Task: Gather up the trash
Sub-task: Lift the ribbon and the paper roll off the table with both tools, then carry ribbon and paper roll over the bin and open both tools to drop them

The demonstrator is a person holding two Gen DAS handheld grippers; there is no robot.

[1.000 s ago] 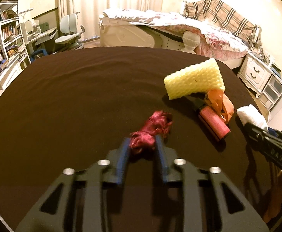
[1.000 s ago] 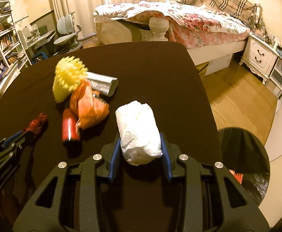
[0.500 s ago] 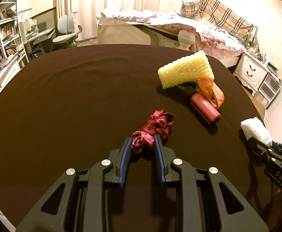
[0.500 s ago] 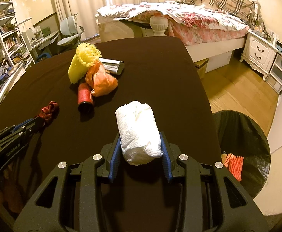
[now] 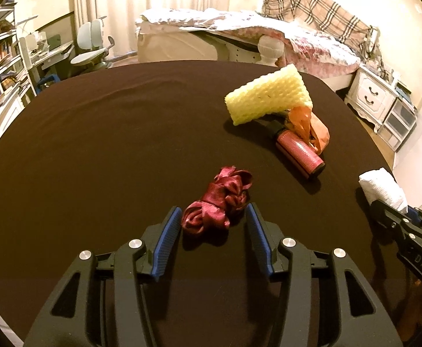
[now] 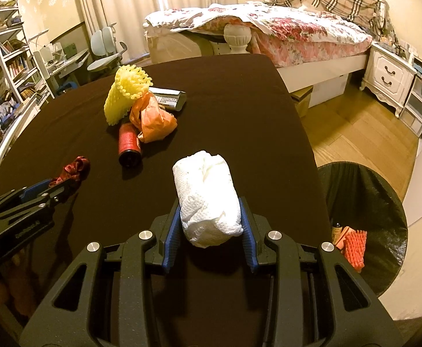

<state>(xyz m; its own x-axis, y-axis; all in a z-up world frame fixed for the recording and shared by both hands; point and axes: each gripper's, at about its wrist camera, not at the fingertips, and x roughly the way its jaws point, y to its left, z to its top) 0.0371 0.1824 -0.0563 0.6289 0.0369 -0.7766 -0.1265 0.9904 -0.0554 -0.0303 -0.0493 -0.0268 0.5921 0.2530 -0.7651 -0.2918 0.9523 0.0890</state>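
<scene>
Ribbon (image 5: 219, 199) on table (image 5: 95, 144); foam (image 5: 268, 98) behind bottle (image 5: 299, 153); bin (image 6: 364, 202) right.

Between the blue-padded black fingers of the left gripper (image 5: 212, 217) lies a shiny maroon ribbon (image 5: 218, 201) on the dark brown table (image 5: 95, 144). Ahead and to its right sit a pale yellow foam net (image 5: 268, 98), an orange bag (image 5: 309, 127) and a red tube (image 5: 300, 151) with a black end. The right gripper (image 6: 211, 219), also black with blue pads, flanks a white embossed paper towel wad (image 6: 206, 196). To its right, a black bin liner (image 6: 364, 190) shows a red-orange ridged piece (image 6: 354, 245).
</scene>
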